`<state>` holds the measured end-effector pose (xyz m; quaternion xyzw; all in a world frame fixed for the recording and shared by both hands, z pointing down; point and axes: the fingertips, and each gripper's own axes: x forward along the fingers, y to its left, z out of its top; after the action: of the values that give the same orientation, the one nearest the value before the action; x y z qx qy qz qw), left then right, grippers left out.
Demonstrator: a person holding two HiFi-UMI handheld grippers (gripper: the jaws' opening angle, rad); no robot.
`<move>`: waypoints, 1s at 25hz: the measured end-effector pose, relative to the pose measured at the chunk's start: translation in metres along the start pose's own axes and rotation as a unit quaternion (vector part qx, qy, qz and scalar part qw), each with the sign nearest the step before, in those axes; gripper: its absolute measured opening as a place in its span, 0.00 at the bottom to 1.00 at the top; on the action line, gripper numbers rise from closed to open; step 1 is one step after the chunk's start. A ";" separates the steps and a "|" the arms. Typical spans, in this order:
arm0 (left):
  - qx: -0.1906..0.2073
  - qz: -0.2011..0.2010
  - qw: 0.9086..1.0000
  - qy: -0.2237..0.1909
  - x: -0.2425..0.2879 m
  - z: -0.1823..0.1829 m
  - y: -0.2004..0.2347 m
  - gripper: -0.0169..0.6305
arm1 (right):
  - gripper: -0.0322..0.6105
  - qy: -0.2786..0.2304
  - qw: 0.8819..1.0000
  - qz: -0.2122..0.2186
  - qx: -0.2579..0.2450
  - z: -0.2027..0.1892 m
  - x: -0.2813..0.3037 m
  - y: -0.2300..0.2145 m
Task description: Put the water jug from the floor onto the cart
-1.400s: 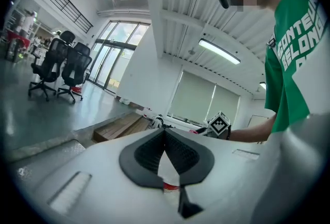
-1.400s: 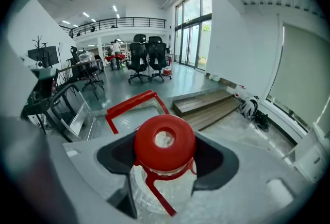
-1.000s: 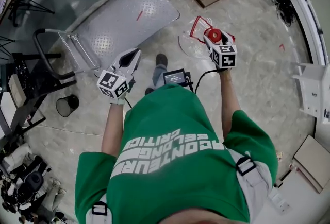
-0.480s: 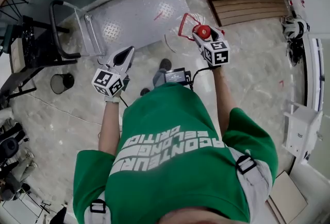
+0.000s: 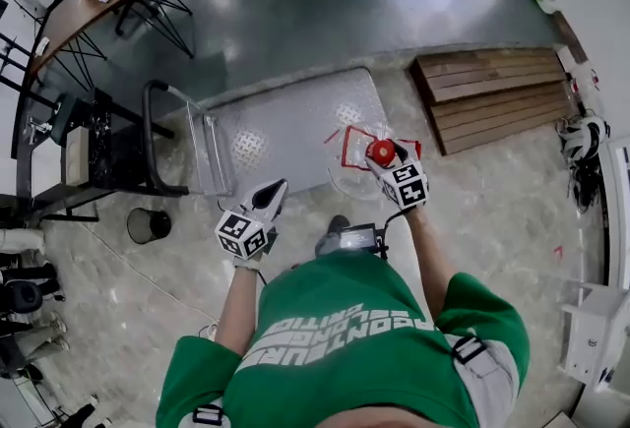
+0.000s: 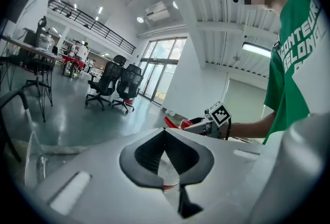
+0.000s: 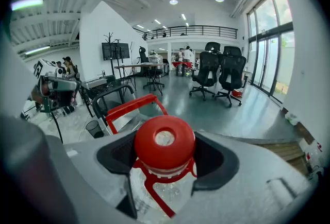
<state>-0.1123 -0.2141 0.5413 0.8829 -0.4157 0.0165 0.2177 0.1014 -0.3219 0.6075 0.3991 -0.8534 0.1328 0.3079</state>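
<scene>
clear plastic water jug [image 5: 354,164] w/ red cap [image 7: 165,138] & red handle, neck clamped in right gripper [image 5: 383,156], at edge of metal cart [image 5: 285,126]. left gripper [image 5: 272,192] closed, empty, beside cart.

wooden pallet [image 5: 492,93], small black bin [image 5: 149,225], office chairs [image 6: 107,80]
</scene>
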 end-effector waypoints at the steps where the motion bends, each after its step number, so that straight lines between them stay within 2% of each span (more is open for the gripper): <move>1: 0.003 0.000 1.000 -0.001 0.007 0.002 0.003 0.04 | 0.52 -0.002 1.000 0.002 -0.004 0.003 0.005 -0.005; 5: 0.003 -0.003 1.000 -0.004 0.023 0.000 -0.002 0.04 | 0.52 0.006 1.000 0.007 -0.022 -0.004 0.013 -0.015; 11: -0.001 -0.006 1.000 -0.020 0.035 0.006 0.004 0.04 | 0.51 0.012 0.999 0.011 -0.046 0.010 0.026 -0.021; 16: -0.012 -0.011 1.000 -0.019 0.036 0.004 0.027 0.04 | 0.52 0.014 0.999 0.013 -0.043 0.022 0.045 -0.024; 25: -0.021 -0.043 0.999 -0.025 0.050 0.033 0.079 0.04 | 0.52 0.032 0.999 0.005 -0.034 0.043 0.082 -0.015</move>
<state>-0.1432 -0.3079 0.5517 0.8956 -0.3825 -0.0241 0.2258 0.0543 -0.4018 0.6255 0.3801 -0.8491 0.1180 0.3473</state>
